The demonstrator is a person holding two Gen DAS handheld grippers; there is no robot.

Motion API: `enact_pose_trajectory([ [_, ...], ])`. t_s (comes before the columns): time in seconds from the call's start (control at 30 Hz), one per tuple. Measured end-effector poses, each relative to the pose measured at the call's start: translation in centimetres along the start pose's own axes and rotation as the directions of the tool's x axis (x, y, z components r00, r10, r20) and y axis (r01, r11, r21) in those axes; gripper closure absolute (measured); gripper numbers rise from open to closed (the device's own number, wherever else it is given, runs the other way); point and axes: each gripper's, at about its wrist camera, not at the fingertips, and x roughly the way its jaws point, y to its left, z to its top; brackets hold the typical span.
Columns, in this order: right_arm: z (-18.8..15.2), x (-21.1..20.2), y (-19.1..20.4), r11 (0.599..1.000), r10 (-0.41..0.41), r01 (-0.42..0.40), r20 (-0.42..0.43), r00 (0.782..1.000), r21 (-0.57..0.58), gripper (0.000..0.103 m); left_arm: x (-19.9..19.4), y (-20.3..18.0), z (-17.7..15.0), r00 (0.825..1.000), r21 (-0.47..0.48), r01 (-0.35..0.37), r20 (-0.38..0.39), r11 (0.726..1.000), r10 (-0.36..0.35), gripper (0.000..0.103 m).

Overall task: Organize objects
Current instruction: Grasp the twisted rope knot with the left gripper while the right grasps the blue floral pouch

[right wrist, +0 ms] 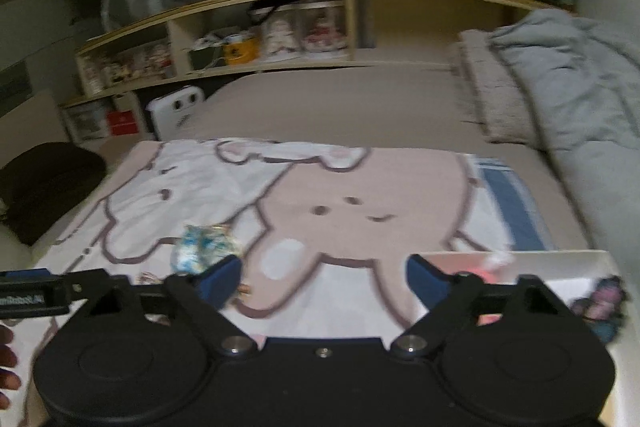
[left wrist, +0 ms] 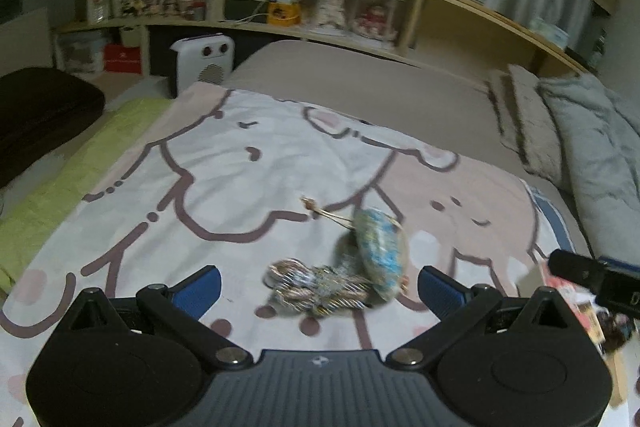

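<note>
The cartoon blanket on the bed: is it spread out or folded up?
Spread out. The cartoon blanket lies flat on the bed, its printed animals showing whole, with a blue patterned pouch resting on it.

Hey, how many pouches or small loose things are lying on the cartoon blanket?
2: a blue patterned pouch right of centre, and a metallic braided bundle touching its near-left side. More may be hidden behind the gripper body.

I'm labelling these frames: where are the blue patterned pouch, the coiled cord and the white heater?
Blue patterned pouch [left wrist: 380, 251], left wrist view, centre of its face.
Coiled cord [left wrist: 316, 287], left wrist view, middle of the bundle.
White heater [left wrist: 202, 61], left wrist view, front panel.
</note>
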Motion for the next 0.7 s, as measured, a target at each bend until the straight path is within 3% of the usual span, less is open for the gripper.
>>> enact_pose_trajectory([
  [0.37, 0.7, 7.9, 6.7, 0.994, 0.104, -0.106, -0.069, 0.992, -0.024, 0.019, 4.0, 5.3, 0.0, 0.992, -0.115, -0.126, -0.034, 0.985, 0.123, 0.0],
  [0.53, 0.0, 11.1, 8.8, 0.991, 0.112, -0.12, -0.12, 0.986, -0.06, 0.019, 5.8, 6.2, -0.7, 0.993, -0.151, -0.107, -0.074, 0.983, 0.097, 0.0],
  [0.7, -0.4, 12.5, 7.8, 0.995, 0.068, -0.077, -0.127, 0.99, -0.063, 0.023, 6.9, 5.5, -1.5, 0.996, -0.154, -0.06, -0.081, 0.986, 0.047, 0.0],
])
